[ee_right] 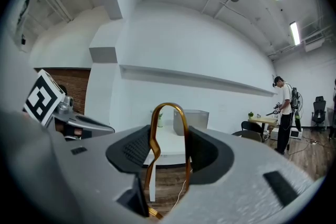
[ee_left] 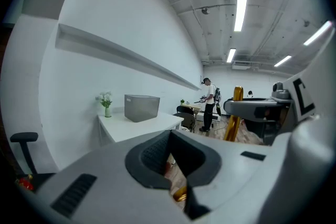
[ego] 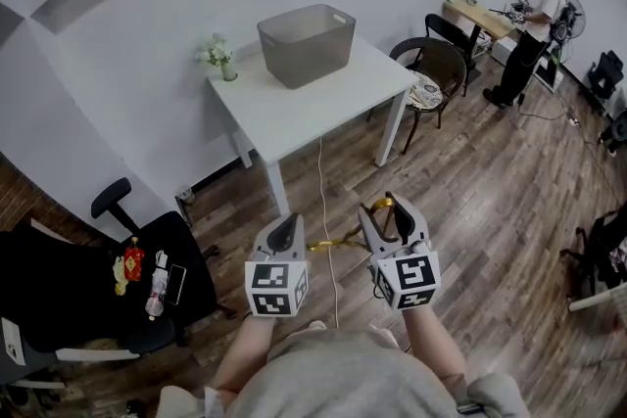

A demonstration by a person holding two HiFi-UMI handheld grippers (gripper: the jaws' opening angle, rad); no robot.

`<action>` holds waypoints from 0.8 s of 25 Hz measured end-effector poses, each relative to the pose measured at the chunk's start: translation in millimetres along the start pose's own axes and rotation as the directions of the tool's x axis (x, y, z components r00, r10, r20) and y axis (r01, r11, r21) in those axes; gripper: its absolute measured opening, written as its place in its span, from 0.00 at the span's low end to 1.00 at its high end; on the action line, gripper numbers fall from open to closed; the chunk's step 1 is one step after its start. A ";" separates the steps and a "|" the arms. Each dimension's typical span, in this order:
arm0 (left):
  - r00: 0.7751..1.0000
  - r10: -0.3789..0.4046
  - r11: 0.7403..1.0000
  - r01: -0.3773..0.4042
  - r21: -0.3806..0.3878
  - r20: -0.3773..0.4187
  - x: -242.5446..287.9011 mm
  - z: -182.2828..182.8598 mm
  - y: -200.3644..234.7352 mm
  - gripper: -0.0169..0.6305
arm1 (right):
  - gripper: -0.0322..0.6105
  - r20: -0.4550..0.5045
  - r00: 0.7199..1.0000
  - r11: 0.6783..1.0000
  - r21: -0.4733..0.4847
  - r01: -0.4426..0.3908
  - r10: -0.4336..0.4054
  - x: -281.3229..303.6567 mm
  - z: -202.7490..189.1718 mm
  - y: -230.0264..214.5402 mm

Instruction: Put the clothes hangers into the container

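Observation:
A grey plastic container (ego: 307, 44) stands on the white table (ego: 294, 117) ahead of me, and it also shows in the left gripper view (ee_left: 142, 107) and the right gripper view (ee_right: 198, 119). I hold one gold metal hanger (ego: 338, 238) over the wooden floor, between both grippers. My right gripper (ego: 392, 215) is shut on its hook (ee_right: 167, 106), which stands upright between the pads. My left gripper (ego: 286, 232) is shut on the hanger's other end; only a gold bit (ee_left: 180, 194) shows low between its jaws. The table is still some way off.
A small vase of flowers (ego: 220, 54) sits on the table's left corner. A round chair (ego: 434, 69) stands right of the table, and a black chair (ego: 147, 269) with bottles is at my left. A white cable (ego: 326, 201) runs across the floor. A person (ego: 534, 20) stands far right.

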State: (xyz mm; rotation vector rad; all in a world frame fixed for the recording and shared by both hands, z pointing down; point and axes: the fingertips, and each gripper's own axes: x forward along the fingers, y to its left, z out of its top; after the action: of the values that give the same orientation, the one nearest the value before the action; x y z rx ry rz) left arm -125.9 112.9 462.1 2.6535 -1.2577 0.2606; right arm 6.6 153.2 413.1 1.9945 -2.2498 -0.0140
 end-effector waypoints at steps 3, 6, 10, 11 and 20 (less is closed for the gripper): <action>1.000 -0.010 1.000 0.010 -0.004 0.000 3.7 0.9 7.9 0.04 | 0.38 0.003 1.000 1.000 0.010 0.014 -0.014 6.3 1.8 1.7; 1.000 -0.011 1.000 0.011 -0.012 0.001 6.8 2.9 16.0 0.04 | 0.38 0.000 1.000 1.000 0.011 0.015 -0.015 13.0 3.9 5.0; 1.000 -0.003 1.000 0.003 -0.029 -0.001 11.9 4.6 26.3 0.04 | 0.38 -0.003 1.000 1.000 0.004 0.012 -0.012 22.7 7.0 7.1; 1.000 -0.002 0.999 0.002 -0.033 -0.003 13.6 4.6 28.8 0.04 | 0.38 -0.003 1.000 1.000 0.001 0.013 -0.013 25.5 7.3 6.9; 1.000 0.024 0.999 -0.024 -0.040 -0.008 47.2 11.8 45.6 0.04 | 0.38 0.014 1.000 1.000 0.016 0.003 -0.004 65.4 11.2 -17.5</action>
State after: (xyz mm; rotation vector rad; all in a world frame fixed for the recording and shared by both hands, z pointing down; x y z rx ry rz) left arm -131.0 46.5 466.5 2.6033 -1.2796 0.2463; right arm 15.2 85.5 406.5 2.0124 -2.2620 -0.0113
